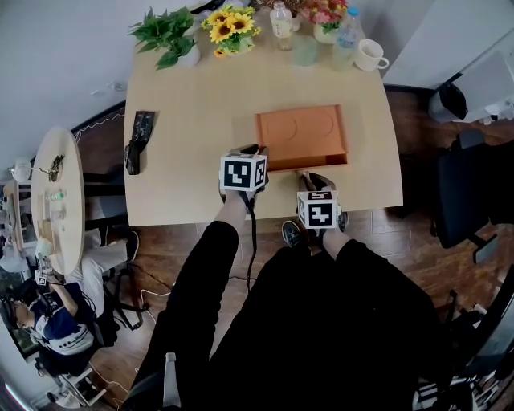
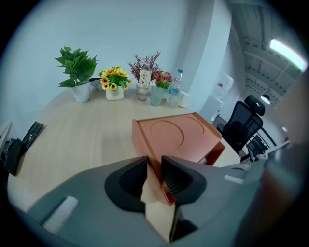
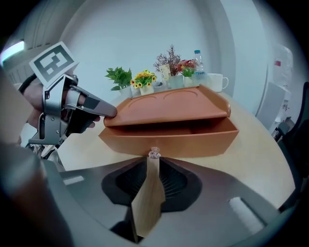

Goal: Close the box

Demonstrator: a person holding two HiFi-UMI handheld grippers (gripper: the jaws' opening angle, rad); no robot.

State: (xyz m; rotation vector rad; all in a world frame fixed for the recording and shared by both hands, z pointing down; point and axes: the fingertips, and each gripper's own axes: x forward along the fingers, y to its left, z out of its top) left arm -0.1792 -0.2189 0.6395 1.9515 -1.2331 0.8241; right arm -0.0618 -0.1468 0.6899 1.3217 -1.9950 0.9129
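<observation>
An orange box lies on the wooden table, its lid lifted a little above the base. My left gripper is shut on the lid's near left corner, and the lid's thin orange wall sits between the pads. The right gripper view shows that gripper holding the lid's left end. My right gripper is at the front wall of the base. Its jaws stand nearly together, with the small clear knob pinched at their tips. In the head view, both grippers are at the box's near edge.
A potted plant, sunflowers, bottles and a white mug line the table's far edge. A black device lies at the left edge. An office chair stands to the right, and a round side table to the left.
</observation>
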